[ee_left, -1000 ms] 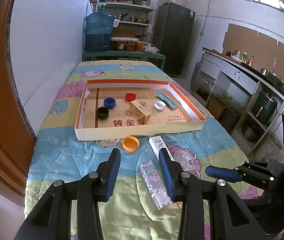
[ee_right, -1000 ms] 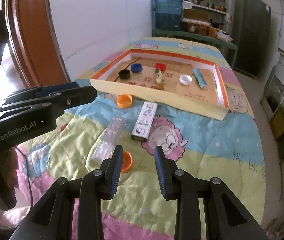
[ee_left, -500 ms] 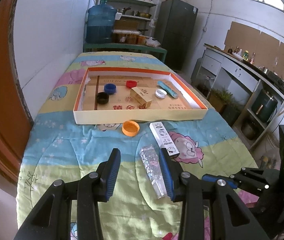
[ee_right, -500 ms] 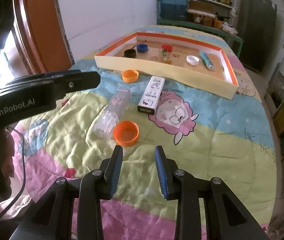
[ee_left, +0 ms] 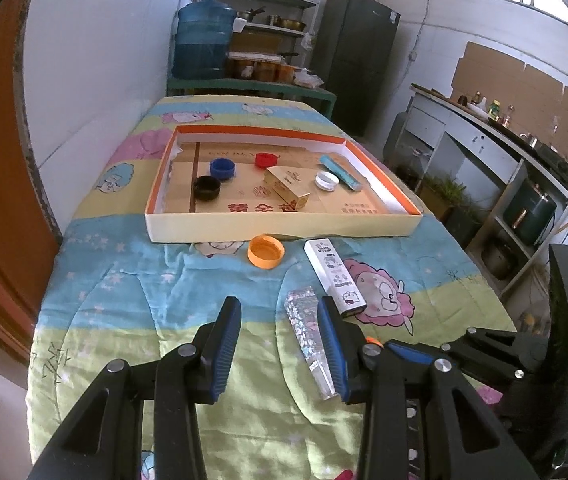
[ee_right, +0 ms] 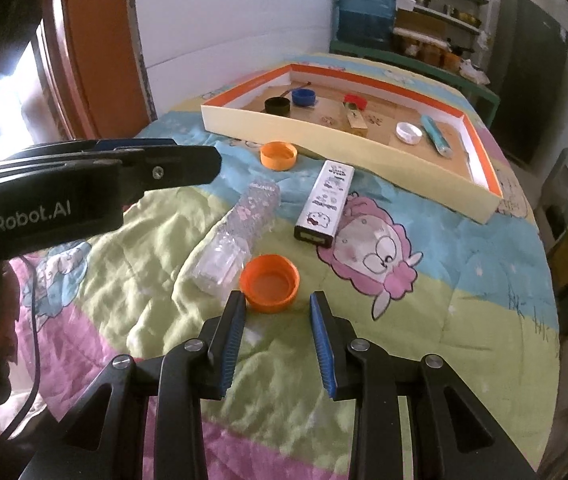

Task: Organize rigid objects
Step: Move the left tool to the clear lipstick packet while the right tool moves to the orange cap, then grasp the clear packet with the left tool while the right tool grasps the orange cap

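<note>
Right gripper (ee_right: 276,314) hangs just short of the near orange cap (ee_right: 270,282), fingers spread, nothing between them. Left gripper (ee_left: 280,326) also spread and empty, poised over the quilt (ee_left: 132,300). Landmark: shallow box tray (ee_left: 284,228). Second orange cap (ee_left: 266,251) just before its near wall; white carton (ee_left: 333,278) and clear bottle (ee_left: 307,340) further out; black cap (ee_left: 206,187), blue cap (ee_left: 222,168) and gold box (ee_left: 287,188) inside.

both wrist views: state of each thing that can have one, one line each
left gripper: open, empty
right gripper: open, empty, just short of near orange cap
near orange cap: hollow side up
far orange cap: hollow side up, outside tray
clear bottle: lying down
white box: lying flat
</note>
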Demonstrator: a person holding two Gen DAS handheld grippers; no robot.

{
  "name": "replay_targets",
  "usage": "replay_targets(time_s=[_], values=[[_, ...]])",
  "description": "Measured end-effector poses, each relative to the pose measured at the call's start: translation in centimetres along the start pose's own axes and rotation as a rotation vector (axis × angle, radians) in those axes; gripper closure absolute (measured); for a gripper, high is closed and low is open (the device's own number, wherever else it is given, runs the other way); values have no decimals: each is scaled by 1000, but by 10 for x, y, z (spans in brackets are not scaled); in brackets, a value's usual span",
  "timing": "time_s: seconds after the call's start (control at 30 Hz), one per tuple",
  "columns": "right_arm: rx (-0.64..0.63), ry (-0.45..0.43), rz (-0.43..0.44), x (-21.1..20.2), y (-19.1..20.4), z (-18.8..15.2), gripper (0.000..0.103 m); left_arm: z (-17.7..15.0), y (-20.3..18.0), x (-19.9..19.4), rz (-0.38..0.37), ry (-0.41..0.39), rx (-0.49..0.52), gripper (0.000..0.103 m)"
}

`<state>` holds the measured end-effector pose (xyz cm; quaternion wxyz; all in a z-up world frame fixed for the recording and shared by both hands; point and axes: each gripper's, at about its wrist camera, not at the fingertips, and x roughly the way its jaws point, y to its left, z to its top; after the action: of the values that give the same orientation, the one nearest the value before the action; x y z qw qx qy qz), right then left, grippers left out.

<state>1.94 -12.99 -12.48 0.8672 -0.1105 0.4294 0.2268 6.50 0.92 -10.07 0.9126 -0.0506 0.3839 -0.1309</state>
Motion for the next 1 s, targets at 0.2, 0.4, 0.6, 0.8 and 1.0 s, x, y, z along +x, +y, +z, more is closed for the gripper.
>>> replay_targets(time_s=[0.2, 0.4, 0.6, 0.8, 1.0], values=[[-5, -16, -1, 5, 2, 3, 70, -2, -7, 10, -16, 30, 19, 63], [27, -21, 1, -1, -7, -2, 73, -3, -20, 23, -20, 67, 42, 63], [58, -35, -20, -13, -18, -12, 73, -6, -35, 38, 22, 111, 66, 63], [85, -38, -14, -15, -25, -18, 73, -13, -30, 46, 83, 146, 33, 62], [93, -41, -5, -15, -25, -20, 73, -15, -19, 42, 31, 141, -7, 80]])
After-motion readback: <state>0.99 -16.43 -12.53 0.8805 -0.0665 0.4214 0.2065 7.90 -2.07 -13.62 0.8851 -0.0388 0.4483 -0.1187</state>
